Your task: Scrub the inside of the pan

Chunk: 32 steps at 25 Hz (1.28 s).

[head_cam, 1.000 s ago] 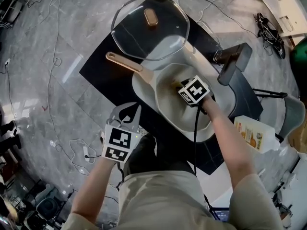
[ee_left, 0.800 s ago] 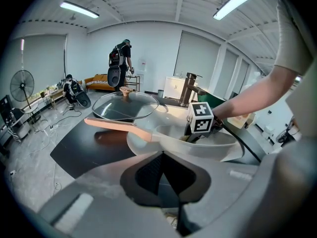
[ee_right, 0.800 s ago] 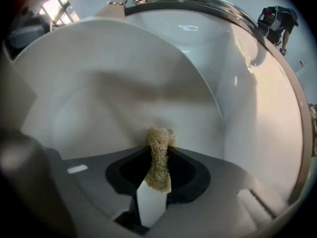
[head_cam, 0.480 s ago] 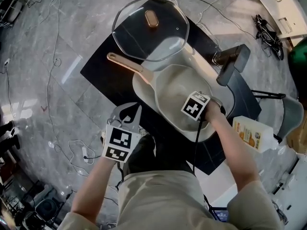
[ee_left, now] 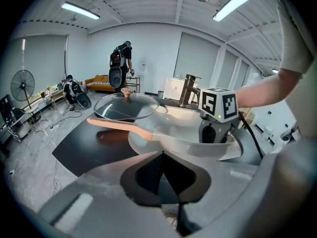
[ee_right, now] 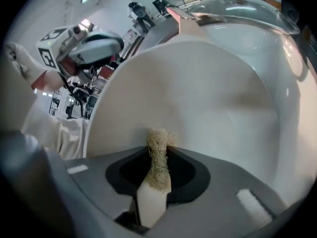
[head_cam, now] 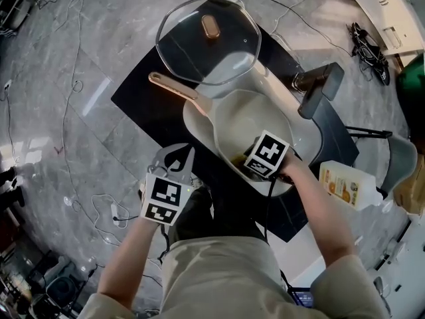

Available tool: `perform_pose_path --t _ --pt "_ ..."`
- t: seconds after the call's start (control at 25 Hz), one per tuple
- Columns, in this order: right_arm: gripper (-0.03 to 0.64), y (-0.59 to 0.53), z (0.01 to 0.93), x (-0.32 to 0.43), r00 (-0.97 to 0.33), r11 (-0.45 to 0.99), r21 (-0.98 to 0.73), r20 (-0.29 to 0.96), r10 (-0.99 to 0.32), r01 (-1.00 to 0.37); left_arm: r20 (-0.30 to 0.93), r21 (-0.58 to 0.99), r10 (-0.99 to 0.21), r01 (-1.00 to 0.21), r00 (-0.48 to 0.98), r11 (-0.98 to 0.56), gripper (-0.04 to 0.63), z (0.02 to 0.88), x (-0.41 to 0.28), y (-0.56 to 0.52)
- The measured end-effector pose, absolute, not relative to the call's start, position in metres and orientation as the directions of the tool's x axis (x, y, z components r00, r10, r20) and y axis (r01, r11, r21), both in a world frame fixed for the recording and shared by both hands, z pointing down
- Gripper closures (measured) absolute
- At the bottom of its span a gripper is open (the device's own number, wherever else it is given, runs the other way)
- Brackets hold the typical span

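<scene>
A cream pan (head_cam: 242, 121) with a pale orange handle (head_cam: 174, 85) sits in the white sink (head_cam: 309, 135). My right gripper (head_cam: 252, 161) is down inside the pan at its near rim, shut on a tan fibrous scrubber (ee_right: 158, 155) with a white base. In the right gripper view the scrubber's tip rests against the pan's cream inner wall (ee_right: 198, 98). My left gripper (head_cam: 178, 158) hangs off the counter's near edge, shut and empty. The left gripper view has its jaws (ee_left: 166, 182) closed, with the pan (ee_left: 168, 138) and the right gripper's marker cube (ee_left: 218, 103) ahead.
A glass lid (head_cam: 209, 38) with a wooden knob lies on the black counter (head_cam: 143, 92) behind the pan. A dark faucet (head_cam: 319, 85) stands at the sink's far right. A detergent bottle (head_cam: 348, 185) lies to the right. Cables trail over the grey floor (head_cam: 73, 111).
My right gripper has slid with the scrubber from the pan's middle toward its near rim. The left gripper has stayed put.
</scene>
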State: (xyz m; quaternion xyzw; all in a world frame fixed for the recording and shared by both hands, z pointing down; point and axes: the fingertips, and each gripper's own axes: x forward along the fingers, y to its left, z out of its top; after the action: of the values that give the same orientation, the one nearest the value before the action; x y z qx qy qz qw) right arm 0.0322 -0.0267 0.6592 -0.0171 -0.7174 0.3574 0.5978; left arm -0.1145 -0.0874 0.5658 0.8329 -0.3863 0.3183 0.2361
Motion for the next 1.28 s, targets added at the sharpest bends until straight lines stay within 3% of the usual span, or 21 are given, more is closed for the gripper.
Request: perform_pose_path --t 0.32,0.64,0.8,0.92,1.04,1.28 --pt "0.512 -0.074 0.671 0.000 -0.515 0.655 -0.569 0.801 0.305 -0.497 0.710 0.138 -0.501 -0.796 0.494 -0.589 0.594 0.562 -0.114 -0.087" --pt "0.512 -0.115 0.691 0.010 -0.597 0.535 -0.541 0.798 0.082 -0.649 0.714 0.128 -0.510 -0.806 0.479 -0.578 0.594 0.562 -0.117 -0.080" --pt "0.514 -0.125 0.708 0.047 -0.489 0.509 -0.445 0.870 0.052 -0.737 0.709 0.124 -0.518 -0.807 0.479 -0.577 0.594 0.557 -0.114 -0.076" --pt "0.514 -0.122 0.717 0.081 -0.304 0.609 -0.277 0.951 0.061 -0.744 0.708 0.118 -0.521 -0.807 0.477 -0.579 0.594 0.552 -0.112 -0.072" --pt "0.514 -0.127 0.715 0.109 -0.143 0.726 -0.080 0.989 -0.025 -0.683 0.709 0.110 -0.524 -0.808 0.472 -0.579 0.594 0.548 -0.109 -0.068" --pt "0.514 -0.122 0.661 0.105 -0.221 0.727 -0.032 0.961 -0.167 -0.686 0.708 0.090 -0.542 -0.819 0.453 -0.567 0.594 0.534 -0.112 -0.053"
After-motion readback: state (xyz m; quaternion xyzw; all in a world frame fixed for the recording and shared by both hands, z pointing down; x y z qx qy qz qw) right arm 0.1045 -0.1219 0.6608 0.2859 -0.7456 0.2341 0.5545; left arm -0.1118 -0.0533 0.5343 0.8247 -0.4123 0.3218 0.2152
